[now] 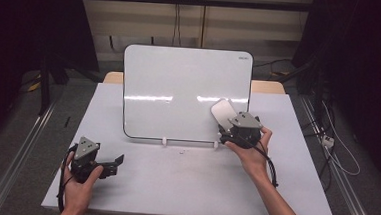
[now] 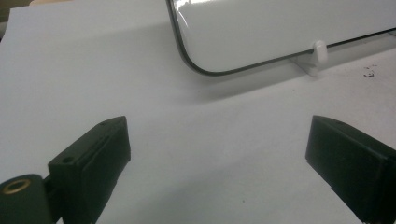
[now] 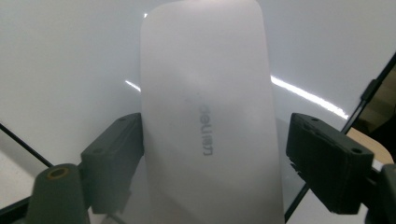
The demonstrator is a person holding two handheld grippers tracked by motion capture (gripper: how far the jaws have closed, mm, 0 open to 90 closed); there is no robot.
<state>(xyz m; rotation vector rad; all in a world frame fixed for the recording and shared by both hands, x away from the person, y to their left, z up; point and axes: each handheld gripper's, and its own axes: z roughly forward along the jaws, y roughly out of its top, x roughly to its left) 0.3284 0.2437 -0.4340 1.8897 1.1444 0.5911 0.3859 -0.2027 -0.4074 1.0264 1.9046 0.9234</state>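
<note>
Resting flat against the whiteboard (image 1: 179, 92) near its lower right corner, the white eraser (image 3: 210, 121) sits between the right gripper (image 3: 215, 149)'s jaws, which stand parted: one touches its edge, the other is clear of it. Left of the whiteboard's foot, the left gripper (image 2: 217, 149) hovers spread over the table (image 1: 184, 182).

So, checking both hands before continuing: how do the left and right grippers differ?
The left gripper sits low over the table, apart from the whiteboard; the right gripper is raised against it. The left gripper's jaws bracket nothing; the right gripper's flank a white eraser, one jaw apart from it. Both stand open.
</note>
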